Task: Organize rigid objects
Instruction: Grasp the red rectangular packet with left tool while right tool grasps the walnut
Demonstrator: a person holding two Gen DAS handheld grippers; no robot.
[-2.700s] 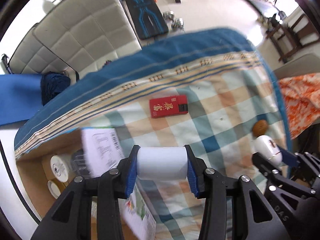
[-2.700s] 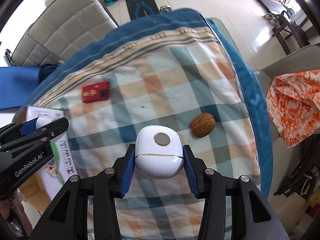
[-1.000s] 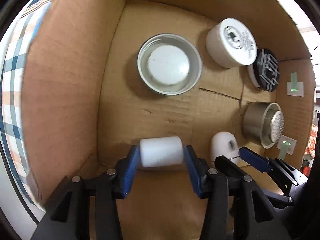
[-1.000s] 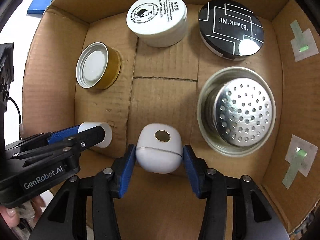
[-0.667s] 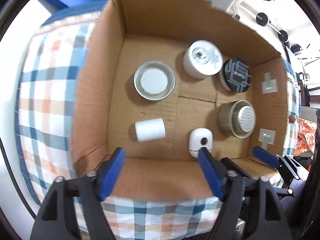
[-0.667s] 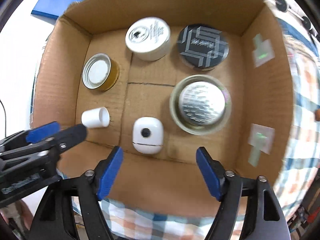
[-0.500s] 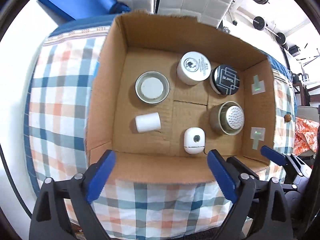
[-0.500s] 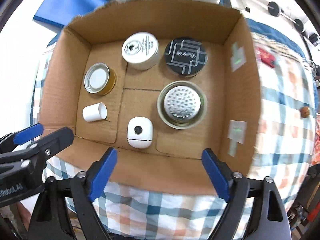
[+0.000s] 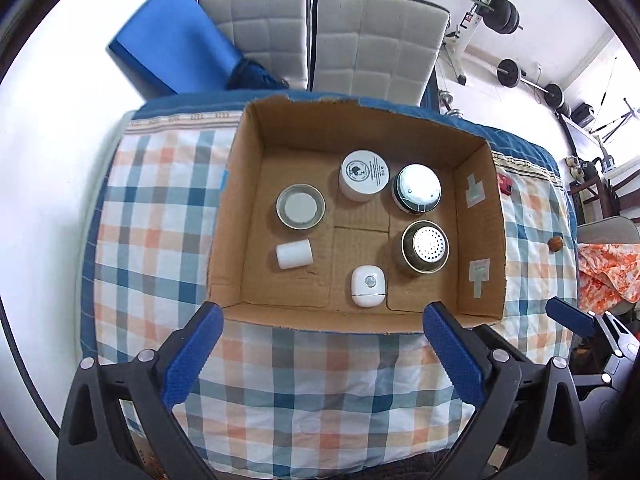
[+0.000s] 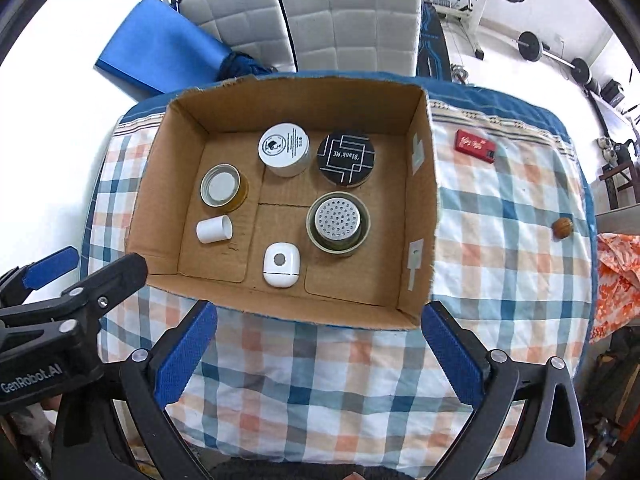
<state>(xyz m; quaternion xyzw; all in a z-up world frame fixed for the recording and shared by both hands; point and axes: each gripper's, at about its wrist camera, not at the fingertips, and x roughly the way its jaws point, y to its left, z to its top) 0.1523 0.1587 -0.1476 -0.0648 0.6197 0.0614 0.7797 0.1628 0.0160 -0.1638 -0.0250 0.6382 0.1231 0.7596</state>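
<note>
An open cardboard box (image 9: 228, 248) (image 10: 424, 208) stands on a checked cloth. Inside lie a white cylinder (image 9: 294, 254) (image 10: 214, 229) and a white rounded case (image 9: 368, 285) (image 10: 281, 265), with a white jar (image 10: 283, 148), a black round tin (image 10: 346, 159), a metal strainer cup (image 10: 338, 223) and a gold-rimmed lid (image 10: 221, 187). My left gripper (image 9: 320, 344) is open and empty, high above the box's near edge. My right gripper (image 10: 318, 340) is open and empty, likewise above the near edge.
A red packet (image 10: 475, 145) and a walnut (image 10: 562, 227) (image 9: 555, 243) lie on the cloth right of the box. White padded chairs (image 10: 340, 16) and a blue mat (image 10: 156, 52) stand behind. An orange patterned cloth (image 9: 608, 268) lies at the far right.
Both grippers carried the white cylinder and white case from the cloth into the box, opened and let them go, then rose and pulled back; both objects now lie on the box floor.
</note>
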